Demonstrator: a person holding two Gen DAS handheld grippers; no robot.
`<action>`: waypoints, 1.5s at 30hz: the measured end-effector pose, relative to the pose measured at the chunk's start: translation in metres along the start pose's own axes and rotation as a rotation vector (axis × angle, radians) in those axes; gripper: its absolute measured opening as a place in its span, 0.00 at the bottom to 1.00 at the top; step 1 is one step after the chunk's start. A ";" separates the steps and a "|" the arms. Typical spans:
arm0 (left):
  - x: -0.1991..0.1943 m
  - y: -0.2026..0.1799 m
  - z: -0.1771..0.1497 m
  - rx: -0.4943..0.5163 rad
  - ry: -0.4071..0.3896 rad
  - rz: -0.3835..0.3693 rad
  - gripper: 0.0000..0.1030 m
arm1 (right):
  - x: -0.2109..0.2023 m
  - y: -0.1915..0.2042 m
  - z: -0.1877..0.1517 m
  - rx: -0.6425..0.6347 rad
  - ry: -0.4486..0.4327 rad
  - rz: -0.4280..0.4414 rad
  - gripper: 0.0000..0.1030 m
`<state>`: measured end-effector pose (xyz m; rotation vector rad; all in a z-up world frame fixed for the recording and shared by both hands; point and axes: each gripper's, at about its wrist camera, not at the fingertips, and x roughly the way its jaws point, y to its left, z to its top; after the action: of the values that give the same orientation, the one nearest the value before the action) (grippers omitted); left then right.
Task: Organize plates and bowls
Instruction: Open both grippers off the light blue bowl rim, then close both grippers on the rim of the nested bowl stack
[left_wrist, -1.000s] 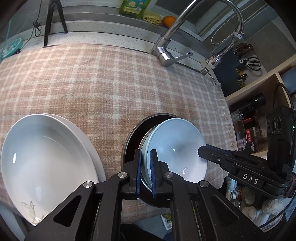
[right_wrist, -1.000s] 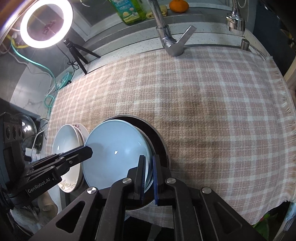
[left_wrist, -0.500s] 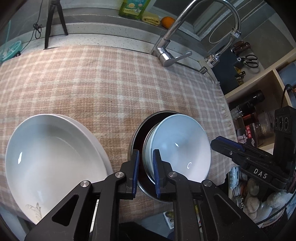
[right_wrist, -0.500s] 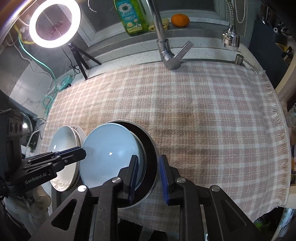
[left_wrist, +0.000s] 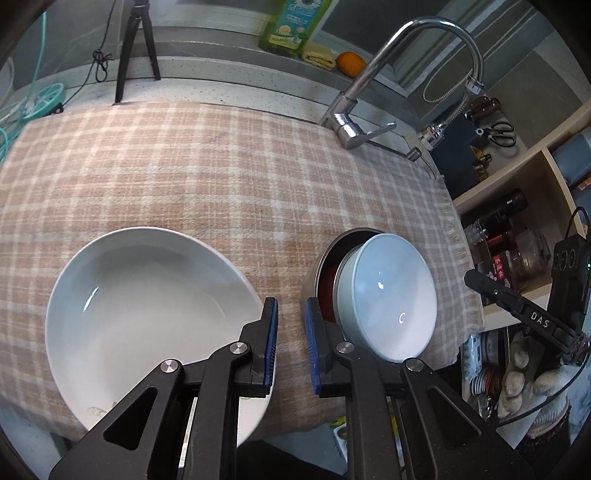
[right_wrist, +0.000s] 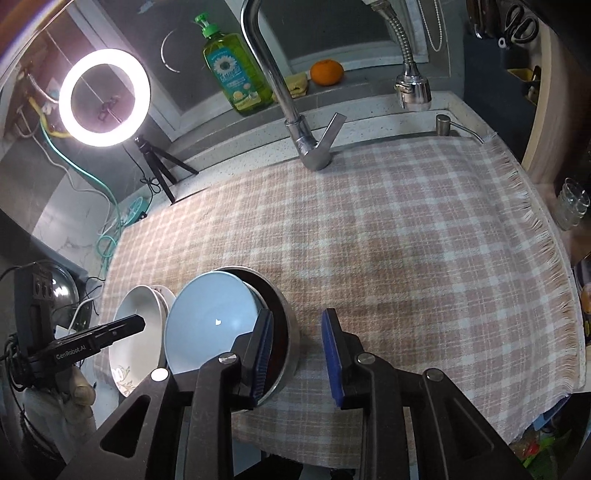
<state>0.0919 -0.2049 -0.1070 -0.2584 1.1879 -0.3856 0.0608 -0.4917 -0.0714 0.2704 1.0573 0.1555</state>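
Counter (left_wrist: 229, 92) was covered by a pink-and-cream checked cloth (left_wrist: 221, 177), with the tap (left_wrist: 369, 92) at its far edge and a lit ring light (right_wrist: 105, 98) on a small tripod at the back left corner. On the cloth's near side: a stack of white plates (left_wrist: 147, 317) on the left, the top one deep and bare, a leaf print just visible at its near rim. Just right of it, not touching as far as I could tell, sat a dark metal-rimmed bowl (right_wrist: 284, 314) with a pale blue bowl (left_wrist: 391, 299) nested inside it, tilted and pushed off-centre against the dark bowl's wall. Left gripper (left_wrist: 291, 343) hung over the strip of cloth between plates and bowls, jaws slightly apart, nothing between the blue pads. Right gripper (right_wrist: 297, 356) hung at the right side of the bowl stack, jaws having just opened further; left pad overlapped the dark bowl's rim in view, right pad over bare cloth, nothing gripped. Green soap bottle (right_wrist: 232, 74) and an orange (right_wrist: 327, 72) stood on the ledge behind the tap.
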 end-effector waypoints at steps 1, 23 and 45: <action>0.002 0.000 -0.001 0.008 0.009 -0.001 0.13 | 0.001 -0.001 -0.001 -0.004 0.005 -0.004 0.24; 0.033 0.001 0.014 0.029 0.106 -0.094 0.12 | 0.034 -0.018 -0.011 0.171 0.132 0.129 0.24; 0.044 -0.009 0.020 0.062 0.125 -0.072 0.06 | 0.054 -0.018 -0.015 0.187 0.204 0.138 0.12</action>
<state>0.1235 -0.2316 -0.1332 -0.2260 1.2890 -0.5071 0.0741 -0.4929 -0.1291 0.5046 1.2587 0.2119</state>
